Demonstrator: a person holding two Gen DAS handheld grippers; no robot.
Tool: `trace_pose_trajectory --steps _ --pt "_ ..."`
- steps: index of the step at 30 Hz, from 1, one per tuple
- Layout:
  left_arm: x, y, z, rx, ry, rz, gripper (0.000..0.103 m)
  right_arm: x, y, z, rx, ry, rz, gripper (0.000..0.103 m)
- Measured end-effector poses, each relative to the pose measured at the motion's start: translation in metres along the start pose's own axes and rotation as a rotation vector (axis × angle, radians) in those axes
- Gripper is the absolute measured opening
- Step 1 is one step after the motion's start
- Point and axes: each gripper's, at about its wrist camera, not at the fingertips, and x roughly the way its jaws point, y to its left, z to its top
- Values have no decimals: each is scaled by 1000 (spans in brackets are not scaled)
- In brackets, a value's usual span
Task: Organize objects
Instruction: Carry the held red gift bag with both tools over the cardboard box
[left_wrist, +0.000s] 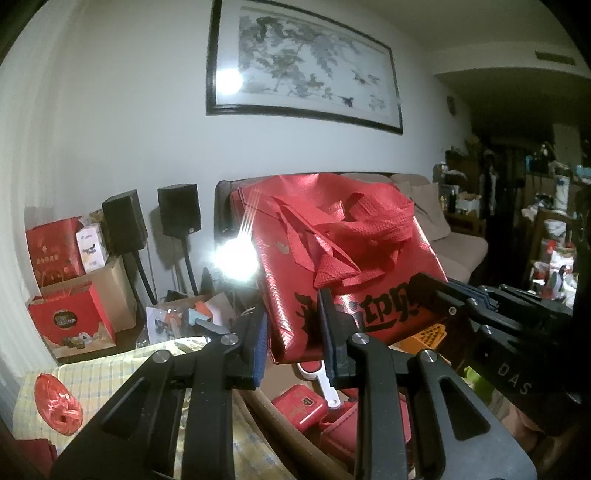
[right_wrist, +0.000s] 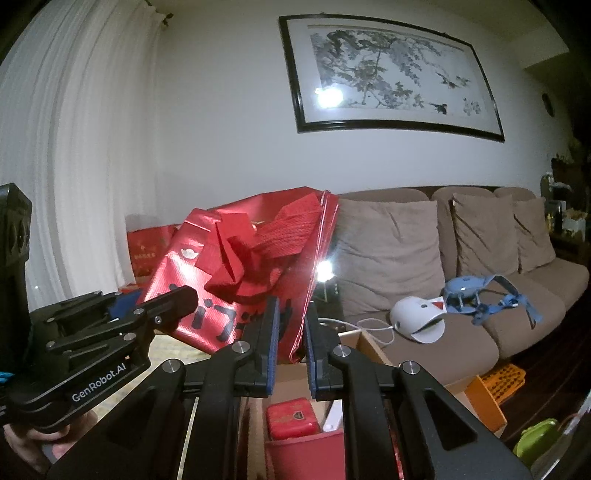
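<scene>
Left fingers (left_wrist: 294, 334): pinching red bag (left_wrist: 343, 236) bottom edge
Right fingers (right_wrist: 291, 341): pinching bag's other edge
Left gripper label: "GenRobot.AI"
Bag print: black lettering, unreadable

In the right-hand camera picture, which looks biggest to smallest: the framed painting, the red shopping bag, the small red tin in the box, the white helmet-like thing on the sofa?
1. Framed painting and red shopping bag: similar spread; the bag is far nearer, so unranked.
2. White helmet-like thing and small red tin: similar too; the tin is nearer.
</scene>
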Motion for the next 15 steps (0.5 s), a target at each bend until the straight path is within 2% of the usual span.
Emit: trace_pose_trajectory --steps 15 --pt "11 -24 2 62 -20 31 23 -2 -4 -2 -52 -7 -114 12"
